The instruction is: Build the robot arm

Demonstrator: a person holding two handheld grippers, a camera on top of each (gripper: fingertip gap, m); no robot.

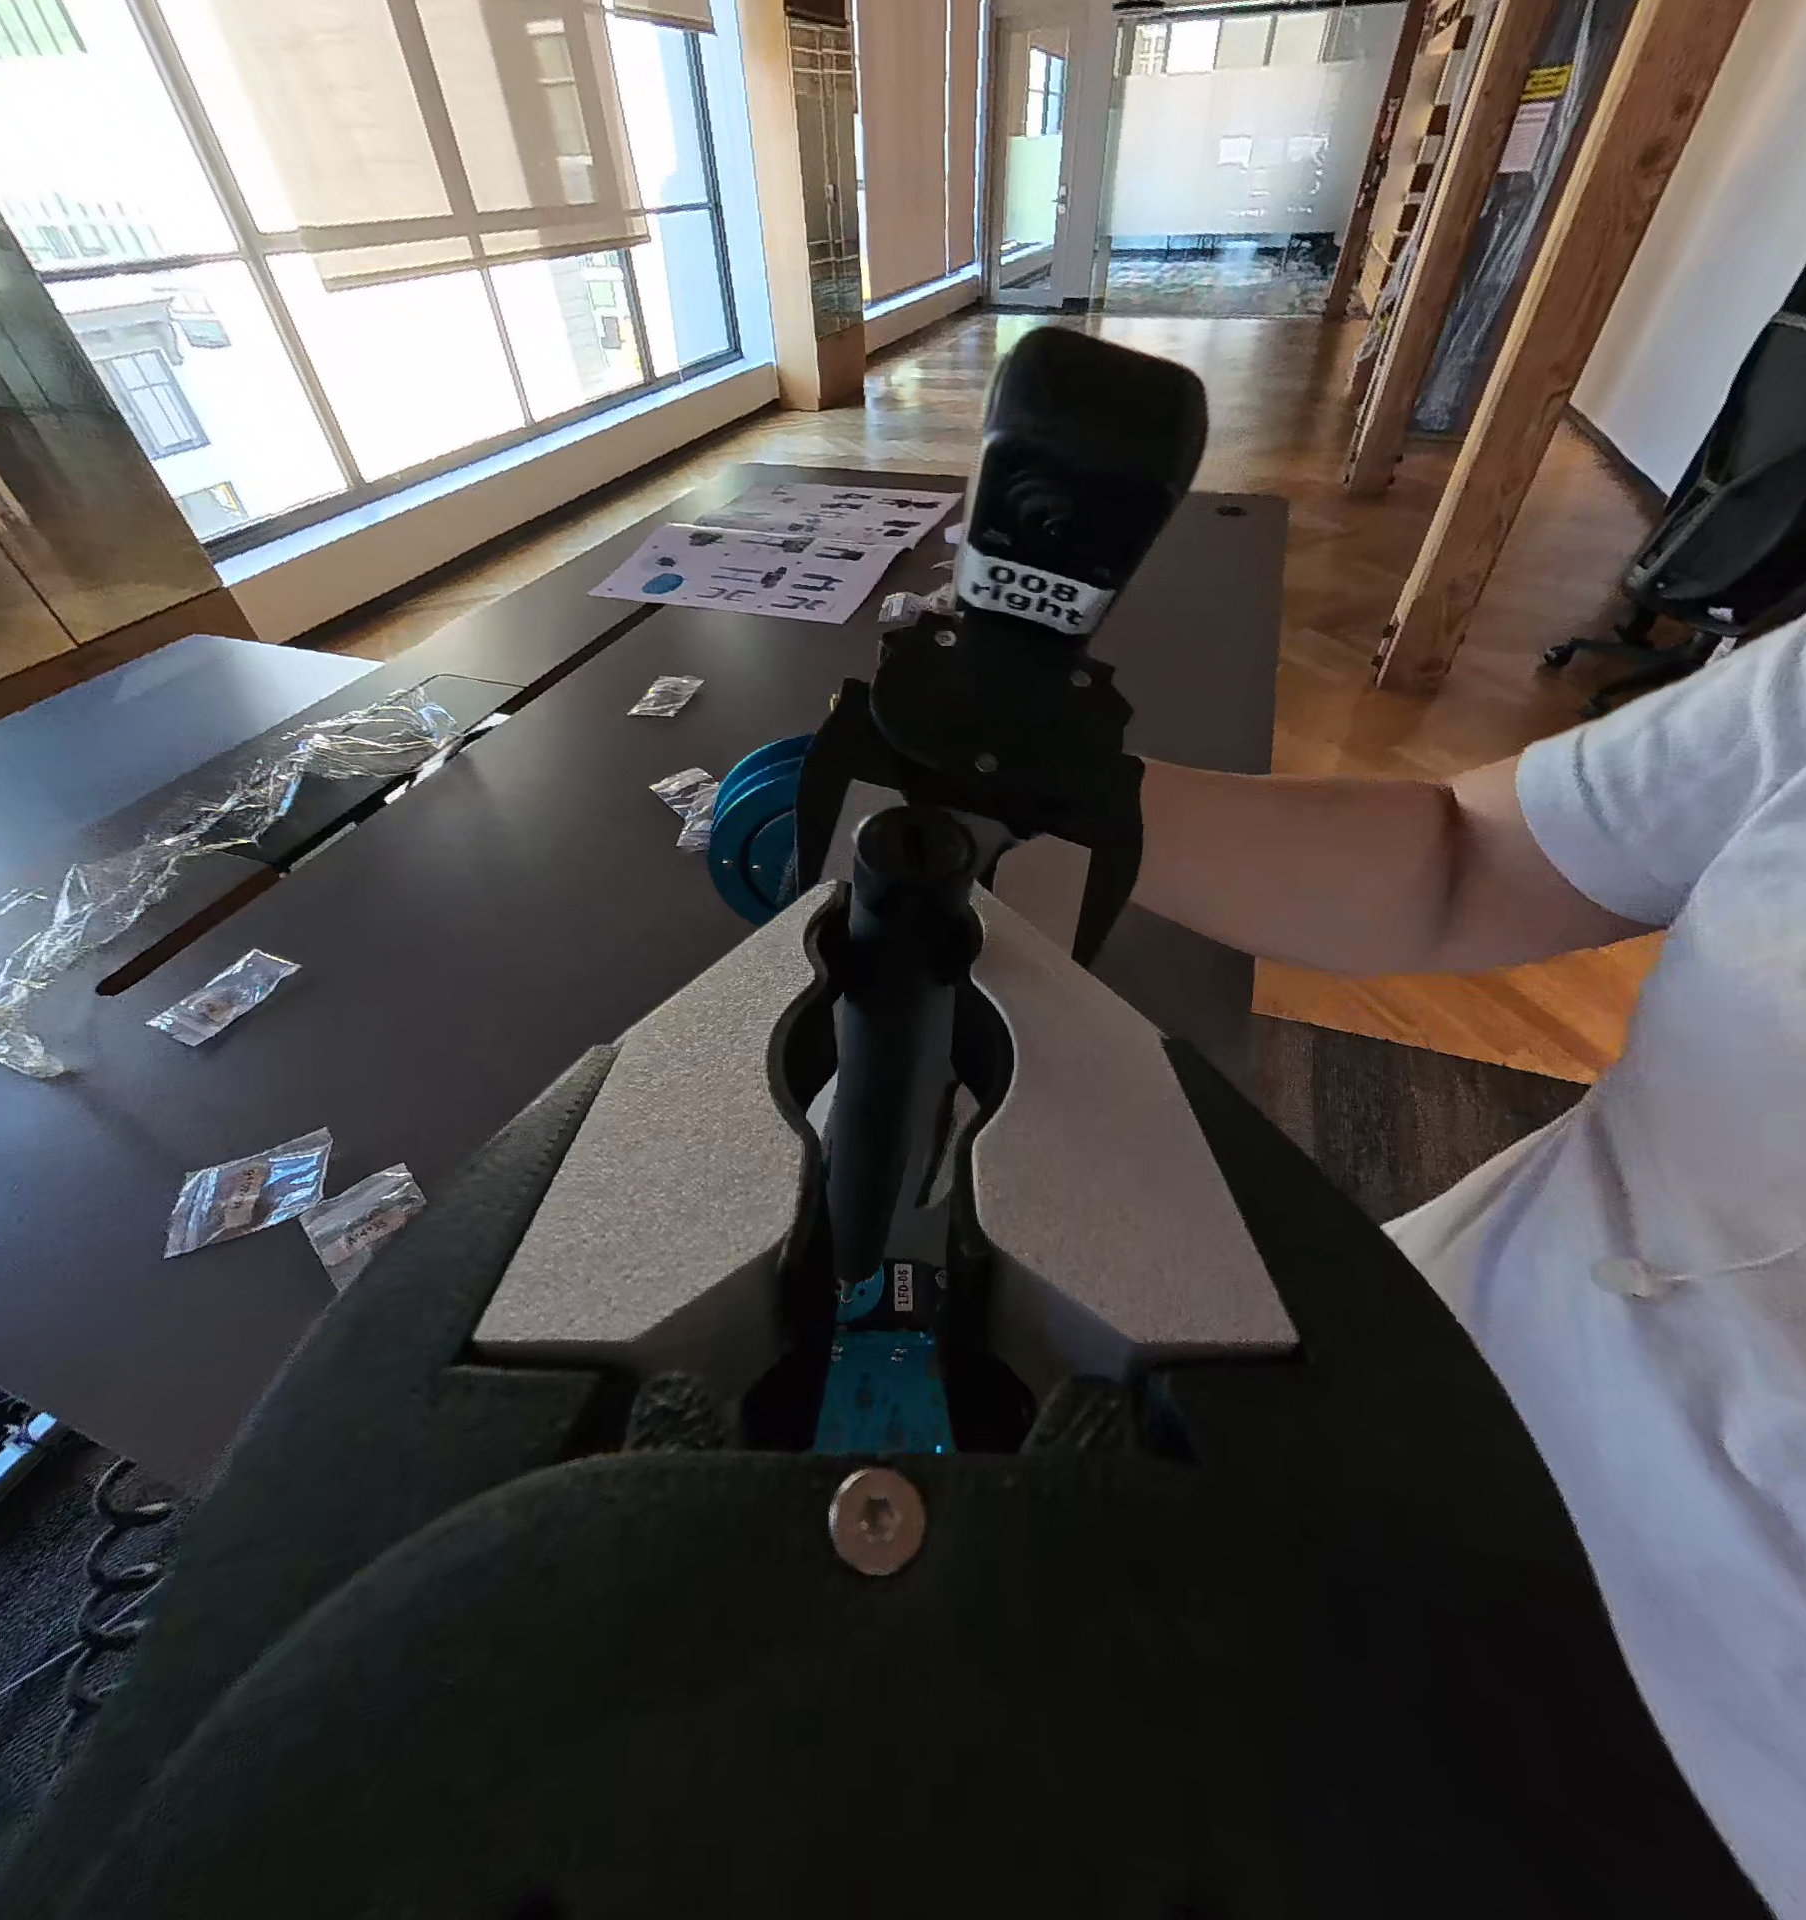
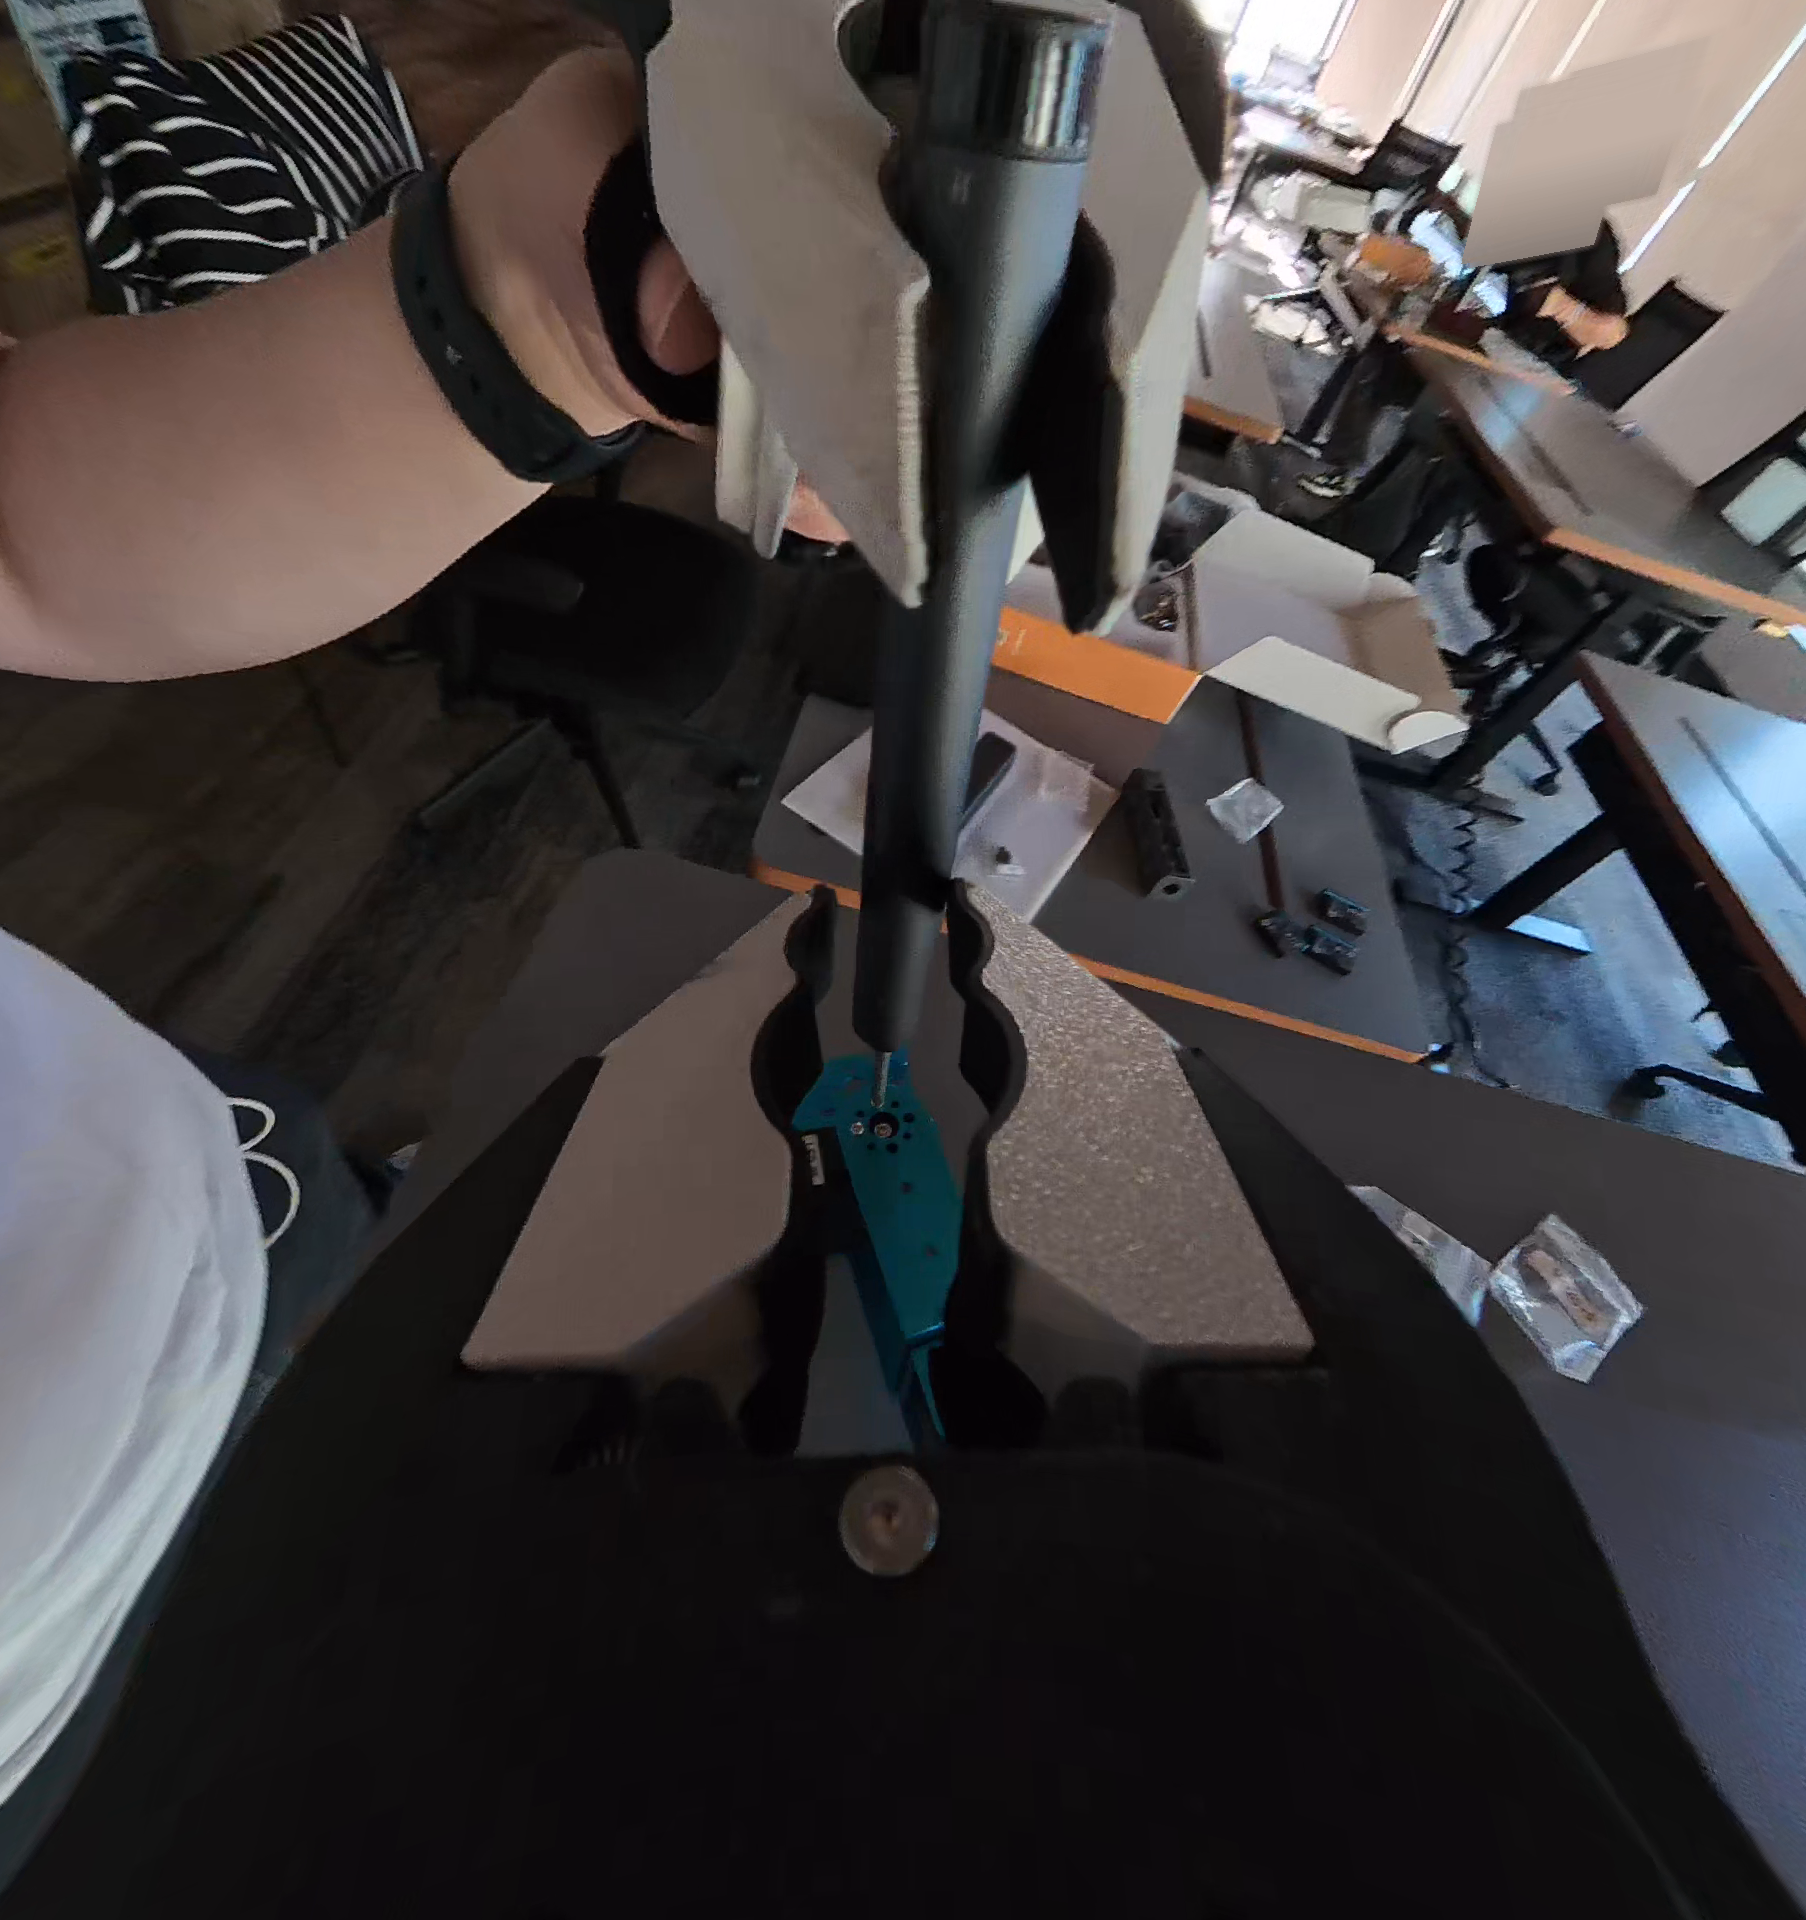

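My left gripper [image 1: 894, 914] is shut across a black screwdriver [image 1: 883, 1091], whose round cap stands above the grey pads [image 1: 670, 1143]. The shaft runs down through the gap to a blue bracket part [image 1: 878, 1392]. In the right wrist view my right gripper [image 2: 883, 904] holds this blue part [image 2: 894, 1195] deep between its jaws. The screwdriver [image 2: 940, 623] comes down from the left gripper [image 2: 1003, 608], and its tip rests on a screw in the blue part. The right gripper's black body [image 1: 992, 717] faces the left camera.
A dark table [image 1: 463, 935] carries small plastic bags [image 1: 250, 1190], crumpled clear wrap [image 1: 203, 810], printed sheets [image 1: 764, 561] and a blue round part [image 1: 753, 831]. Behind are a white open box [image 2: 1325, 644], black parts [image 2: 1153, 831] and more desks. Across from one pair of fingers to the other is roughly 8 cm.
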